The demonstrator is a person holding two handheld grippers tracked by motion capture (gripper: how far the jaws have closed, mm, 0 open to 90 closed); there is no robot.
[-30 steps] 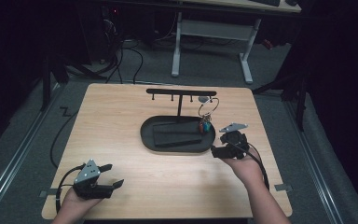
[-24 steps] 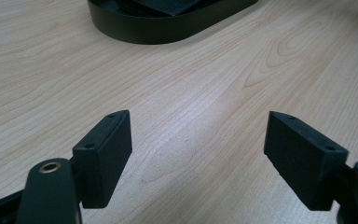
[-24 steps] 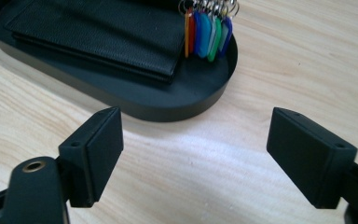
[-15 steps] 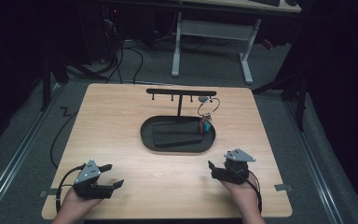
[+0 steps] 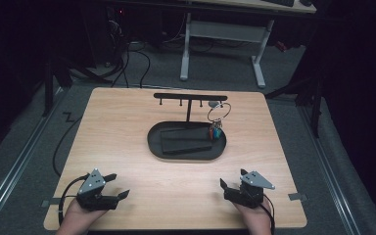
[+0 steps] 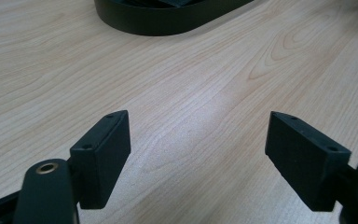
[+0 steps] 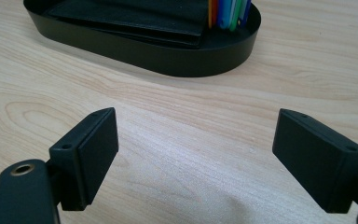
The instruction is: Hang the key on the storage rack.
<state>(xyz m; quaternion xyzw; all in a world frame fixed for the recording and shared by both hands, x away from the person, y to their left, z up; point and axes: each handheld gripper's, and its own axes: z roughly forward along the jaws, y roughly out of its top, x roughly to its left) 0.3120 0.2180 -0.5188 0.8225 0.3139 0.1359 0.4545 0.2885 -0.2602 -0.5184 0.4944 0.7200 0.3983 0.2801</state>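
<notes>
we are resting both hands low on the table (image 5: 127, 127) — left gripper (image 5: 118, 187) at 7 o'clock, right gripper (image 5: 223, 186) at 5 — jaws gaping wide, empty, facing the tray (image 5: 186, 155).

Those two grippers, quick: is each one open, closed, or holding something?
Left gripper: open, nothing between its jaws, over bare table.
Right gripper: open, holding nothing, jaws just opened wider.

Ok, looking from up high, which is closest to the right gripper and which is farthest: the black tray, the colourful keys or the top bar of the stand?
From the right gripper:
1. Black tray, mid-table.
2. Colourful keys, at the tray's right end.
3. Top bar, far side.
</notes>
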